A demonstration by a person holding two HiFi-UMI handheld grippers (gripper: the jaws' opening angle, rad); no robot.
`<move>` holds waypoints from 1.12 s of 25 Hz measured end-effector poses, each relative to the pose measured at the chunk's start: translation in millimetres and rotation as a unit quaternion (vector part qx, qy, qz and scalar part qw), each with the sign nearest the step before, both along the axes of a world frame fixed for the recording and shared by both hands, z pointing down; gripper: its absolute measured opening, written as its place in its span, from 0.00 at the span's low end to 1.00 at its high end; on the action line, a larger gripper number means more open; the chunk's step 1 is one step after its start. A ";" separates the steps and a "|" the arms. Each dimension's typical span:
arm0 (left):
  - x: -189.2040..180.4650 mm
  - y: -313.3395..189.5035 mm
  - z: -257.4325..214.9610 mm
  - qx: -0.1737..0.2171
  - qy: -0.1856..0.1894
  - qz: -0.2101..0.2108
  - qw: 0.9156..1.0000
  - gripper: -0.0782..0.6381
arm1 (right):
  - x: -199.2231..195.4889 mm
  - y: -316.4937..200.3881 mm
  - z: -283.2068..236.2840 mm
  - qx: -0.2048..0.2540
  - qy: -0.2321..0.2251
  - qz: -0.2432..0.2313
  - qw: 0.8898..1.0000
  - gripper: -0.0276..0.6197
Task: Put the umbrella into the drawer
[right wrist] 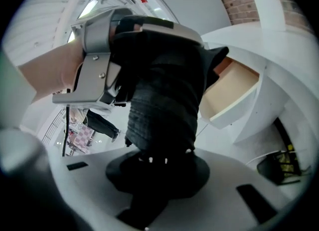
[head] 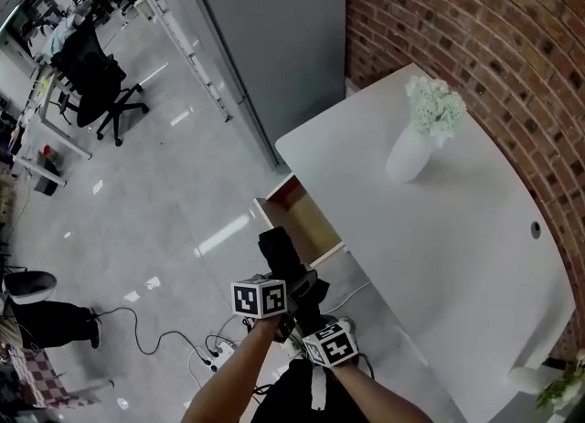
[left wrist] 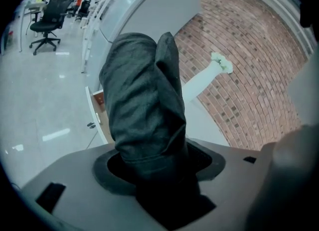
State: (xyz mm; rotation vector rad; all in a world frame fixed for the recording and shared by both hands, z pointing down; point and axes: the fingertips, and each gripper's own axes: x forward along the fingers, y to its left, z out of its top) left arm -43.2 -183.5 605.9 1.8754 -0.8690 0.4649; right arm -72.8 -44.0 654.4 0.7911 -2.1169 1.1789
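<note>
Just outside the open drawer [head: 313, 220] hangs the folded umbrella [head: 277, 249].

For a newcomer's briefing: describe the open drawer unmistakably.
Find the brick wall and the white table beside it. Under the table edge facing the room, the drawer stands pulled out; its tan wooden inside stands out from the all-white table.
</note>
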 end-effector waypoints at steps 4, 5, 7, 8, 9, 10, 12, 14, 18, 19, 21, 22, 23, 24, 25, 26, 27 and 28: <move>-0.2 -22.0 21.9 0.000 -0.004 0.044 0.999 0.50 | -9.2 -25.8 22.0 -0.003 0.021 0.039 0.999 0.19; 2.4 -27.6 25.8 0.006 -0.004 0.056 0.998 0.51 | -9.5 -33.0 27.8 0.000 0.030 0.055 0.998 0.19; 7.9 -38.3 33.0 0.025 -0.009 0.076 0.997 0.51 | -11.5 -46.3 37.3 -0.001 0.041 0.092 0.995 0.19; 9.4 -41.2 37.0 0.032 -0.016 0.087 0.996 0.51 | -14.5 -50.1 41.1 -0.005 0.041 0.112 0.993 0.19; 10.7 -42.2 41.3 0.036 -0.023 0.099 0.994 0.51 | -17.7 -52.1 45.1 -0.011 0.039 0.129 0.991 0.17; 11.6 -42.3 45.3 0.039 -0.029 0.110 0.993 0.51 | -19.9 -53.5 49.6 -0.015 0.039 0.141 0.989 0.17; 11.4 -45.9 53.6 0.042 -0.035 0.119 0.991 0.51 | -19.7 -58.8 59.8 -0.014 0.048 0.147 0.988 0.17; 8.3 -53.5 63.6 0.038 -0.035 0.115 0.992 0.52 | -18.1 -65.9 69.1 -0.011 0.056 0.142 0.988 0.17; 8.6 -63.4 78.5 0.023 -0.006 0.119 0.993 0.52 | -17.5 -74.6 79.6 -0.011 0.058 0.144 0.988 0.17; 9.1 -66.0 80.8 0.021 -0.001 0.121 0.992 0.53 | -16.7 -77.3 80.8 -0.009 0.058 0.145 0.988 0.17; 9.2 -71.6 85.9 0.014 0.006 0.123 0.992 0.53 | -16.1 -83.0 82.4 -0.006 0.056 0.145 0.988 0.17; 9.4 -73.9 88.5 0.010 0.008 0.126 0.992 0.54 | -16.1 -85.6 83.2 -0.005 0.055 0.146 0.988 0.17; 10.1 -76.1 90.6 0.006 0.008 0.131 0.991 0.54 | -16.2 -88.2 83.9 -0.005 0.054 0.148 0.987 0.17; 11.6 -78.2 92.0 0.004 0.008 0.137 0.991 0.54 | -16.2 -90.7 84.4 -0.006 0.051 0.152 0.987 0.17; 13.6 -79.9 93.2 0.002 0.007 0.144 0.990 0.54 | -16.2 -93.2 84.6 -0.008 0.049 0.157 0.986 0.17; 15.6 -81.3 94.2 0.002 0.005 0.151 0.989 0.55 | -16.6 -95.6 84.4 -0.010 0.046 0.163 0.986 0.17; 16.8 -83.0 95.0 0.002 0.002 0.156 0.988 0.55 | -17.8 -98.0 83.9 -0.012 0.041 0.169 0.985 0.17; 16.4 -85.6 95.1 0.007 -0.005 0.159 0.987 0.55 | -20.0 -100.5 83.1 -0.015 0.034 0.175 0.984 0.17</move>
